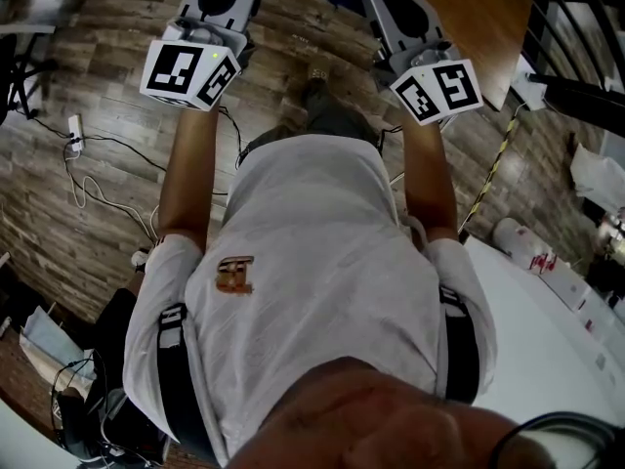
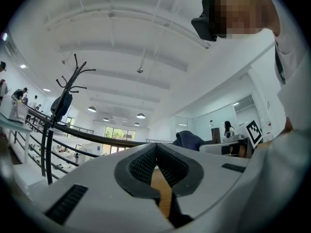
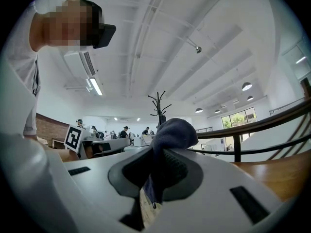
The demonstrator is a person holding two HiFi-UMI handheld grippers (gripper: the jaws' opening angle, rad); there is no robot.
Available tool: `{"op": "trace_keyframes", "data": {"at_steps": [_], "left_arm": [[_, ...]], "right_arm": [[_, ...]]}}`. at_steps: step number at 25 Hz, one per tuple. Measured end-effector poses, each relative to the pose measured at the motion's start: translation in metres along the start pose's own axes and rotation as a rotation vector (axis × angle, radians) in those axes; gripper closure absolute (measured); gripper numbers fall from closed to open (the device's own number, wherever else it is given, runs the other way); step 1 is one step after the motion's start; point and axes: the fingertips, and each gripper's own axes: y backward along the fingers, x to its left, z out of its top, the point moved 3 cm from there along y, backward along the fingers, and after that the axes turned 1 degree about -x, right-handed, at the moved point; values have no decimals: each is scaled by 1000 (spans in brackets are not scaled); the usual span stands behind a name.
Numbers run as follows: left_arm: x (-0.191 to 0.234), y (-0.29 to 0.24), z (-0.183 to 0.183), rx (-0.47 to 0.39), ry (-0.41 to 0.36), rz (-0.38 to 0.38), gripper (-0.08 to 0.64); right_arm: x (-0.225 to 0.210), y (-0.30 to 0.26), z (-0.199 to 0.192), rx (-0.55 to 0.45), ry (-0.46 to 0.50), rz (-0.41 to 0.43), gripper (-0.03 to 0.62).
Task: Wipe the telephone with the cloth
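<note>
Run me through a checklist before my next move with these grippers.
1. Cloth held in right gripper: ok, jaws clamped on it.
2. Left gripper free: ok, jaws together, nothing between.
3. Telephone in sight: not ok, no view shows it.
4. Grippers apart from each other: ok in the head view.
5. Cloth clean: cannot tell.

Navy cloth (image 3: 172, 130), white shirt (image 1: 322, 262), grey-brown wood-plank floor (image 1: 98, 203)
</note>
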Motion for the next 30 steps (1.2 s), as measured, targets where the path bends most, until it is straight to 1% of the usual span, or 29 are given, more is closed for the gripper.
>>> {"op": "trace_keyframes", "data": {"at_steps": [4,10,19,25,30], "left_arm": [[12,-20,-6,-5,-14,1,541],[43,-61,-11,12,-29,13,541],[87,-155,-30,36,-44,22,541],[118,-213,-46,67,-44,52,541],[135,-262,-57,94,-46,76,541]], "right_arm": [[-20,-15,-2,-10,-1,11,532],[-61,-49,-2,-14,6,17,532],[-154,-105,-2,-9,-6,32,532],[-211,-143,-4,8,-25,59,532],[-258,-169,-2,19,-41,77,532]]}}
